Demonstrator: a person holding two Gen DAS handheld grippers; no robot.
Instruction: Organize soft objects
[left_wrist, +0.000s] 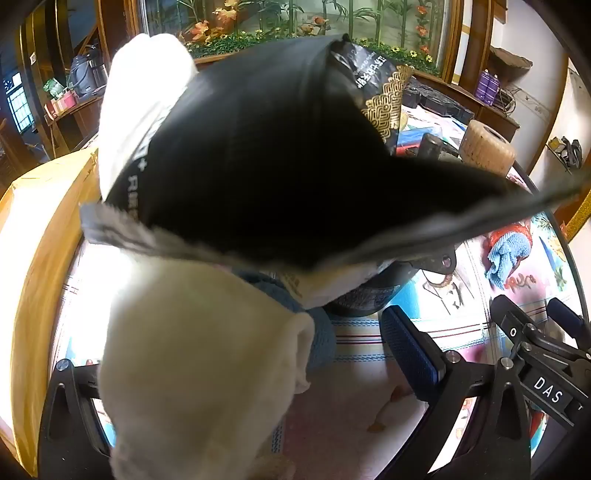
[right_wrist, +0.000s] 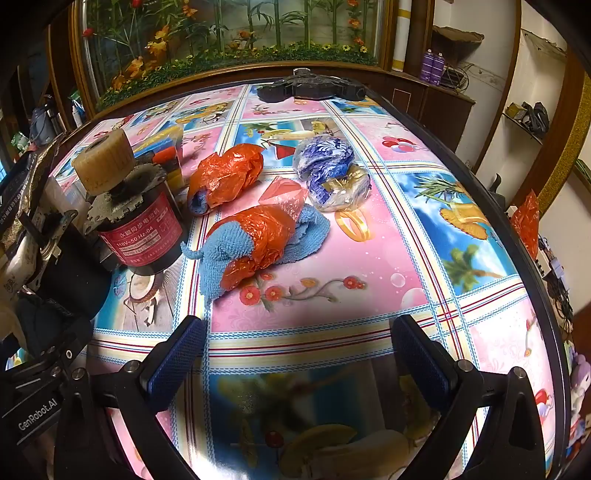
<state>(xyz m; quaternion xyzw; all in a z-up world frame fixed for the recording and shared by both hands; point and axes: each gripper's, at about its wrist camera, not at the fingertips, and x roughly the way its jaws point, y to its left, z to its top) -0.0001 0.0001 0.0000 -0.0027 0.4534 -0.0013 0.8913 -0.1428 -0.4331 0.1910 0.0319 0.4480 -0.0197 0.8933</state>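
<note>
A: Start nearest the right wrist camera. How does the right gripper (right_wrist: 295, 354) stand?

B: Its two blue-padded fingers (right_wrist: 177, 358) are spread as wide as they go, nothing between them, only the glossy patterned tablecloth (right_wrist: 369, 288) below.

A: And beyond the fingers?

B: A blue terry cloth partly wrapped in an orange plastic bag (right_wrist: 258, 247) lies on the pink square. Just behind it to the left is a second orange plastic bundle with blue fabric poking out of one end (right_wrist: 225, 177). To the right of that sits a clear bag with blue-and-white printed contents (right_wrist: 328, 170).

A: What stands at the left?

B: A black cylindrical motor with a red label (right_wrist: 140, 229), topped by a tan cork-like wheel (right_wrist: 105, 162). At the far edge of the table lies a flat black plastic part (right_wrist: 310, 90).

A: Now the left wrist camera.

B: The left gripper (left_wrist: 240, 369) is also fully apart. Only its right blue pad (left_wrist: 410, 350) shows clearly; a cream fleecy cloth (left_wrist: 199, 369) hangs over the near space between the fingers, and I cannot tell whether any pad touches it.

A: Above the cloth?

B: A large black glossy bag with a gold pattern and white lettering (left_wrist: 266, 155) fills the middle. Its mouth gapes towards the camera, white soft material (left_wrist: 144, 96) bulging behind its upper left. A yellow-brown cardboard box (left_wrist: 44, 240) stands at the left.
</note>
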